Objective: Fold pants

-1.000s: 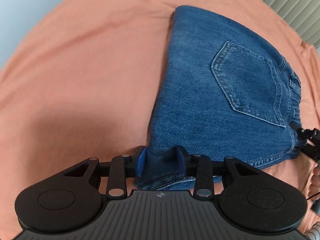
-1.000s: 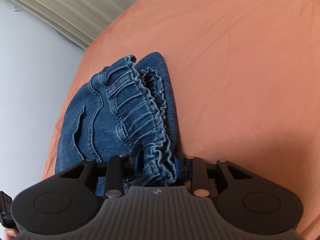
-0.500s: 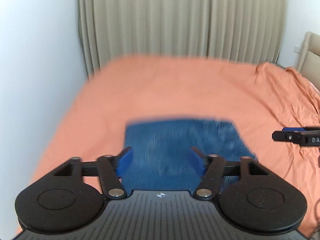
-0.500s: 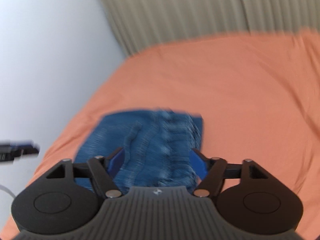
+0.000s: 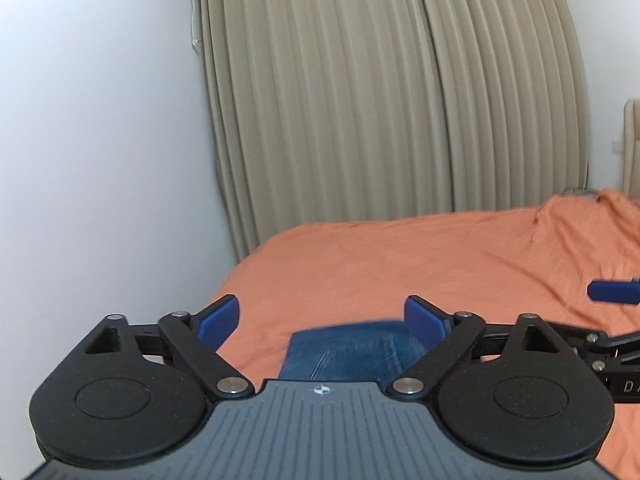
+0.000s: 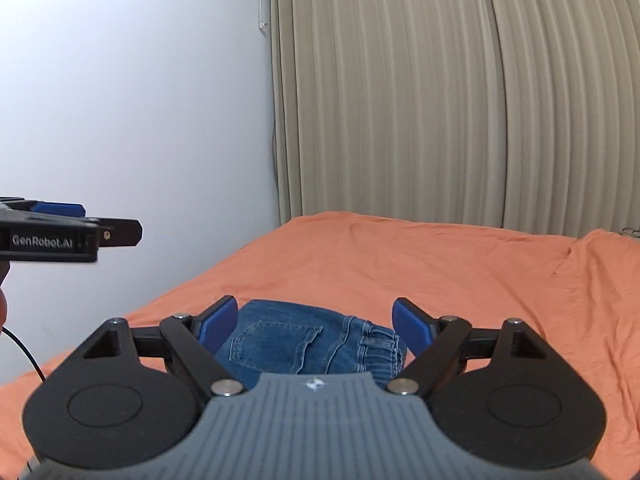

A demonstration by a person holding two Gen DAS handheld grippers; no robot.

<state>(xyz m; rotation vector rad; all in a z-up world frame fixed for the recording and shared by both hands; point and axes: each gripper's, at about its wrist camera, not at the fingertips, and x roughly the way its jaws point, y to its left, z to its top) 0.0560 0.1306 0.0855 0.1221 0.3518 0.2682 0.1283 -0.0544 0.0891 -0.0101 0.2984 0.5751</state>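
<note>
The blue denim pants (image 6: 304,344) lie folded into a compact rectangle on the orange bed, back pocket and elastic waistband up. In the left wrist view only their near part (image 5: 352,354) shows below the fingers. My left gripper (image 5: 322,320) is open and empty, raised above the pants. My right gripper (image 6: 316,322) is open and empty, also raised above them. The right gripper's blue fingertip (image 5: 614,291) shows at the right edge of the left wrist view. The left gripper shows at the left edge of the right wrist view (image 6: 72,232).
The orange bedsheet (image 6: 460,280) covers the bed, wrinkled at the right (image 5: 580,232). Beige curtains (image 5: 400,92) hang behind the bed. A white wall (image 6: 132,100) borders the bed's left side. A beige headboard (image 5: 632,144) stands at far right.
Both grippers let go of the pants, opened wide and lifted back. The views tilted up from the denim to the curtains and wall. The pants stay folded on the bed.
</note>
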